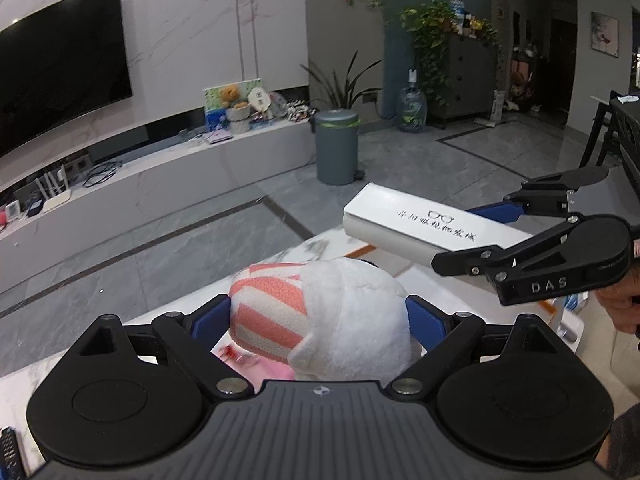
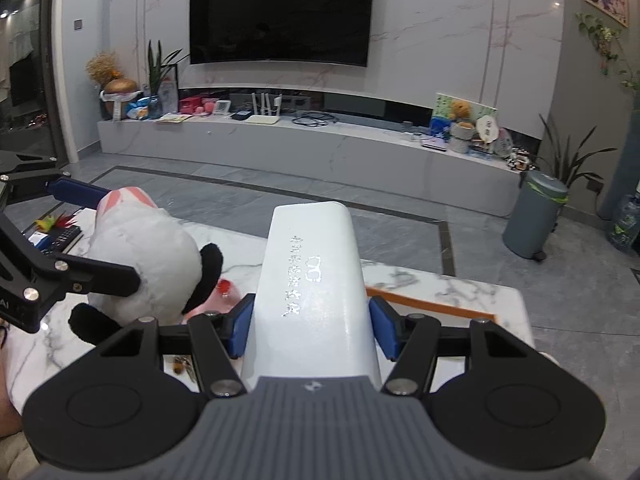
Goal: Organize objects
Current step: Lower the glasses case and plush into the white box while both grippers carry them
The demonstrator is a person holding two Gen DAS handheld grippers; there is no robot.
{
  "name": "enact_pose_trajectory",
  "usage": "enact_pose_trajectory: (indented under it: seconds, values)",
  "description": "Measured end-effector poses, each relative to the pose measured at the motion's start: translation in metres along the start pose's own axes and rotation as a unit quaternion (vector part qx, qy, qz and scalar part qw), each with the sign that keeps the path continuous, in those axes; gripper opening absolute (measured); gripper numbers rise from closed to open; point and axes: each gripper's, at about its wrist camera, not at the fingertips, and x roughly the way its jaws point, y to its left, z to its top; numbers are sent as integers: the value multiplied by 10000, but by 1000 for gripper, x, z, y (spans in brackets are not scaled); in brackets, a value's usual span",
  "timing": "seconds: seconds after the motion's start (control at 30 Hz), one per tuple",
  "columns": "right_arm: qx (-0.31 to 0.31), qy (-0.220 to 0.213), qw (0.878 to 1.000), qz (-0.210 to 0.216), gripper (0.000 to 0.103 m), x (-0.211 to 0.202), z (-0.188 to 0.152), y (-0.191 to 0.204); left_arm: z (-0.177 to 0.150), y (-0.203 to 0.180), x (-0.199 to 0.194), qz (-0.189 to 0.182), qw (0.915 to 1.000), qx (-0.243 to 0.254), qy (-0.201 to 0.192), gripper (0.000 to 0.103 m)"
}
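A white plush toy (image 1: 344, 312) with a pink-and-white striped part sits between the blue pads of my left gripper (image 1: 318, 320), which is shut on it above the marble table (image 1: 320, 246). The right wrist view shows the same plush toy (image 2: 148, 256) with black limbs at the left, held by the left gripper (image 2: 80, 236). My right gripper (image 2: 312, 328) is shut on a white glasses case (image 2: 316, 280) with printed characters and a glasses logo. From the left wrist view the glasses case (image 1: 420, 224) hangs at the right, with the right gripper (image 1: 492, 232) closed on its near end.
A marble table (image 2: 440, 292) lies below both grippers, with an orange-edged tray (image 2: 420, 304), a remote (image 2: 60, 238) and pink items on it. Beyond it are grey floor, a TV bench (image 2: 320, 140) with clutter, and a grey bin (image 2: 536, 216). A hand (image 1: 620, 300) shows at right.
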Motion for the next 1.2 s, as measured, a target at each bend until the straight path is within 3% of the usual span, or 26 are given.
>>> enact_pose_trajectory:
  seconds: [0.5, 0.77, 1.2]
  values:
    - [481, 179, 9981, -327, 62, 4, -13, -72, 13, -39, 70, -435, 9990, -131, -2, 103]
    - [674, 549, 9950, -494, 62, 29, -42, -91, -4, -51, 102, -547, 9979, -127, 329, 103]
    - [795, 1261, 9874, -534, 62, 67, -92, -104, -43, -108, 134, -629, 9880, 1075, 913, 103]
